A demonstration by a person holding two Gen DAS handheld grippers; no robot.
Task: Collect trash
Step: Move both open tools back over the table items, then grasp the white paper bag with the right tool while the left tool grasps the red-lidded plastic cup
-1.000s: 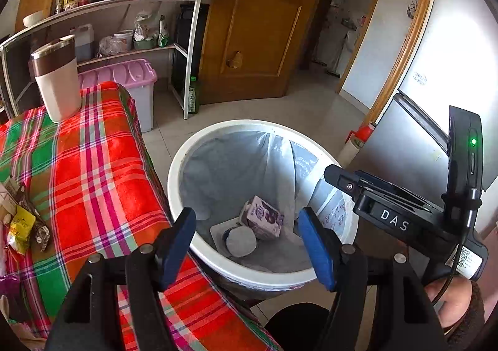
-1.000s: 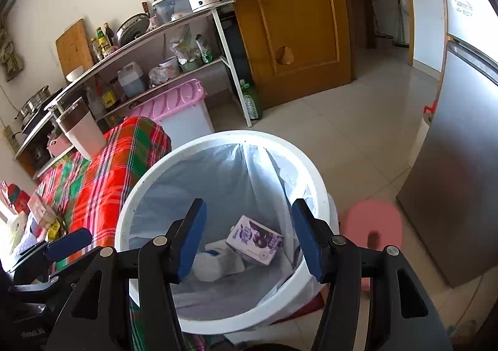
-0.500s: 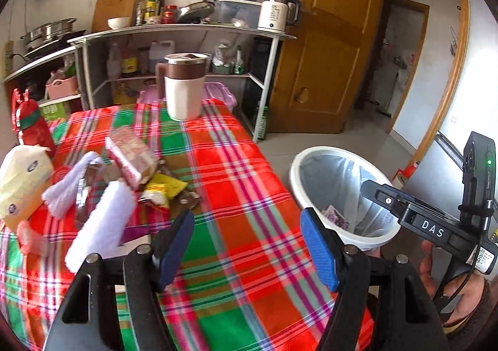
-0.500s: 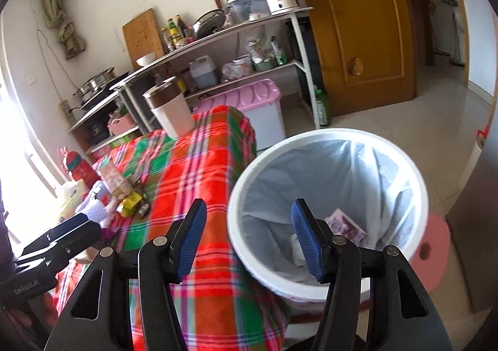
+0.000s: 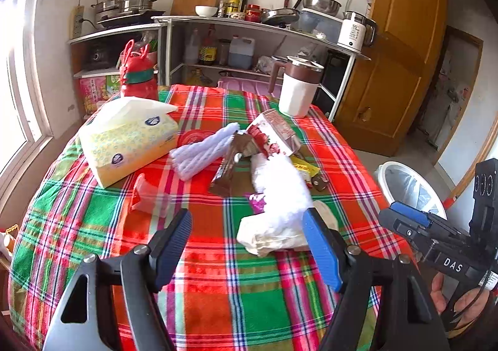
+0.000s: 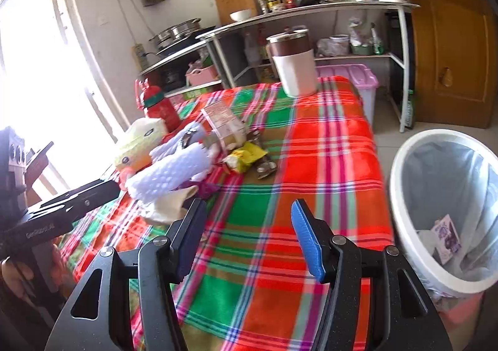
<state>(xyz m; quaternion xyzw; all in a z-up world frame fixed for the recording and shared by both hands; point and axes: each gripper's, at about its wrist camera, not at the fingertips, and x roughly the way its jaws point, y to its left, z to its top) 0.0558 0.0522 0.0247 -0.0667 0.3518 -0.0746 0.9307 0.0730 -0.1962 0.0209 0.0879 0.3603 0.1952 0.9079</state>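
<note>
A pile of trash lies mid-table: white foam nets [image 5: 280, 186] [image 6: 168, 173], a red milk carton [image 5: 270, 133] [image 6: 222, 126], a brown wrapper [image 5: 227, 170], a yellow wrapper [image 5: 306, 168] [image 6: 246, 156] and a crumpled white bag [image 5: 270, 232]. My left gripper [image 5: 249, 245] is open and empty, just short of the bag. My right gripper [image 6: 249, 235] is open and empty above the tablecloth, right of the pile. The white bin [image 6: 401, 195] [image 5: 384, 176] stands on the floor to the right, with a purple carton [image 6: 446, 239] inside.
A plaid cloth covers the table [image 5: 218, 282]. A yellow tissue pack [image 5: 130, 139], a red bottle [image 5: 138, 73], and a brown-and-white jug [image 5: 298, 89] stand on it. Metal shelves [image 5: 249, 39] with kitchenware lie behind. A wooden door [image 5: 398, 70] is at right.
Both grippers have swung left from over the bin to the table. The trash pile has come into the left wrist view close ahead. Both stay open and empty.
</note>
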